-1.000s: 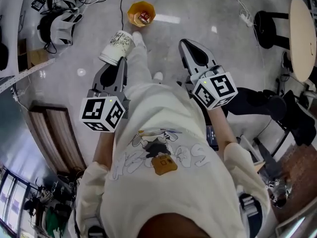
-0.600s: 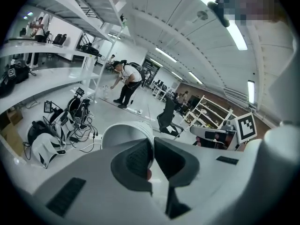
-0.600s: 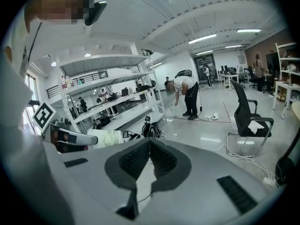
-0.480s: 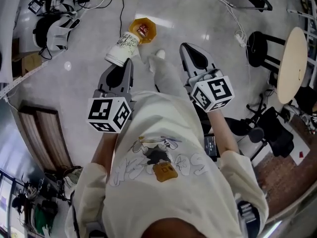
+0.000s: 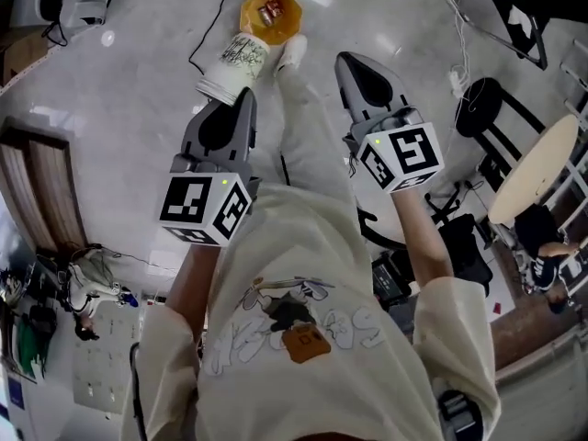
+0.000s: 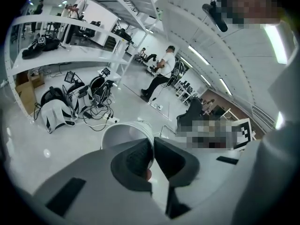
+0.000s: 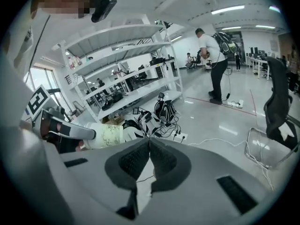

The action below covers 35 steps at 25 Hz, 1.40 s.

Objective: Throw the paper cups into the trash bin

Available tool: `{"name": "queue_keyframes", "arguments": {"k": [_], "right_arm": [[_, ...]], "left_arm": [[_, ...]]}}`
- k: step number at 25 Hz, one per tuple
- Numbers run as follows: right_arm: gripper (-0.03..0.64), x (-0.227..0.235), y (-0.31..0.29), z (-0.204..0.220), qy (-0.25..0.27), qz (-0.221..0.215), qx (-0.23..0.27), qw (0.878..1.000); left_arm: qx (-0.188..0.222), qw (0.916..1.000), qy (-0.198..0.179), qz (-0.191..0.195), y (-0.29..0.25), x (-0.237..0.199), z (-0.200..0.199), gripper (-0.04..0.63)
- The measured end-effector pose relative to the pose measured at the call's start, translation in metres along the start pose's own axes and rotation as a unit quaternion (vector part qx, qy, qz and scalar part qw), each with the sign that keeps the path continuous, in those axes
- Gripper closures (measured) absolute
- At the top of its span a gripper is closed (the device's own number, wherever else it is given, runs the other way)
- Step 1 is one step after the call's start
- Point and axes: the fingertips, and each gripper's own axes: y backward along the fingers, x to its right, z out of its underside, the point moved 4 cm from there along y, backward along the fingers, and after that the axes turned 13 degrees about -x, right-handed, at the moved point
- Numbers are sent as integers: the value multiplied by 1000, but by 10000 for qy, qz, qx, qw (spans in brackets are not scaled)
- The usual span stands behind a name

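Between left tool [image 5: 241, 99] jaws: white printed paper cup [image 5: 233, 65].

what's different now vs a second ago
The person has moved toward the orange trash bin: the paper cup, earlier short of it, now reaches its near rim in the head view. Nothing taken or let go. The left gripper stays shut on the cup's rim; the right gripper stays shut and empty.
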Motion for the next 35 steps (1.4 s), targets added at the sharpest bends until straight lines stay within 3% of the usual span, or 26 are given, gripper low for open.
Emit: {"name": "queue_keyframes", "arguments": {"k": [5, 17, 22, 28, 35], "right_arm": [[609, 36, -58, 19, 326, -199, -342, 9987], [609, 77, -193, 101, 514, -536, -1060, 9916], [609, 93, -245, 135, 538, -500, -1245, 9895], [609, 108, -293, 169, 467, -534, -1444, 9870], [609, 120, -335, 199, 277, -543, -1560, 9859]], "left_arm": [[-238, 9986, 409, -244, -63, -22, 21, 569], [-938, 9891, 1088, -335, -204, -106, 78, 569], [-907, 9803, 1745, -204, -251, -136, 102, 570], [-1069, 9753, 1868, -505, -286, -164, 127, 569], [-1201, 9698, 2045, -572, -332, -189, 146, 569]]}}
